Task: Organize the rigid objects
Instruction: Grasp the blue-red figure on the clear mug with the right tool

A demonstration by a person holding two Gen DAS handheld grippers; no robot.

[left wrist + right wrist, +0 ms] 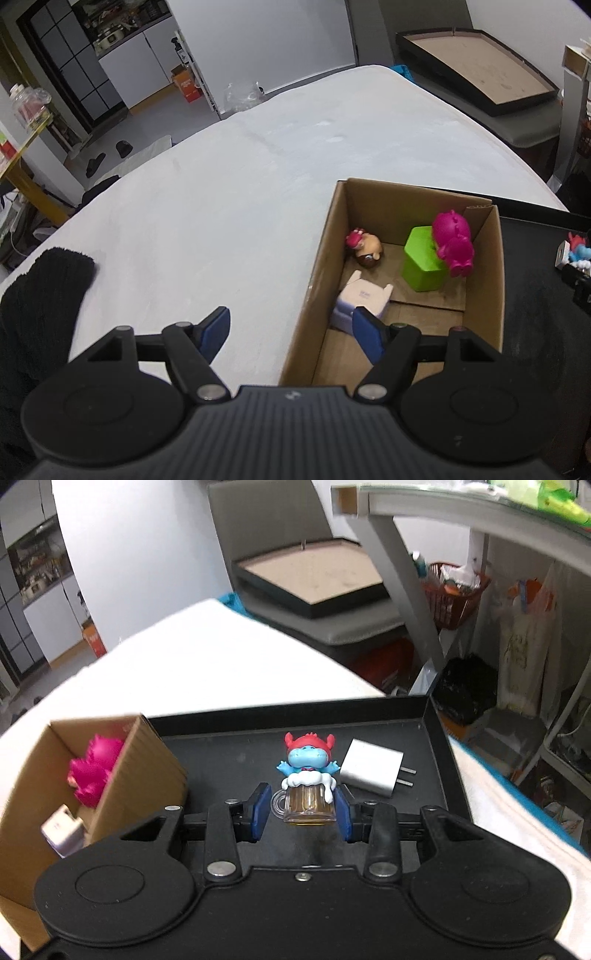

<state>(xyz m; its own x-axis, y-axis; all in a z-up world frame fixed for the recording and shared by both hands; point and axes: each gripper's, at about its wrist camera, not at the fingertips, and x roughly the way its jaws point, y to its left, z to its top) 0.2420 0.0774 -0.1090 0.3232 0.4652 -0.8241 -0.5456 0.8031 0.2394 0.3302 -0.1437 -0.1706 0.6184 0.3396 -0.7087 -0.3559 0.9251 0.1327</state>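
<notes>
the right gripper [301, 810] has its blue pads drawn in around a small beer-mug figurine [307, 782] topped by a blue creature, on the black tray [229, 760], with a white charger [371, 768] just beside it on the right. the left gripper [291, 332] stands open and empty at the near left wall of the cardboard box [314, 266], which holds a pink toy [453, 242], a green block [421, 258] and other pieces. the hold looks low and narrow on smooth plastic, so the figurine could tip or slip free on the way to the box.
</notes>
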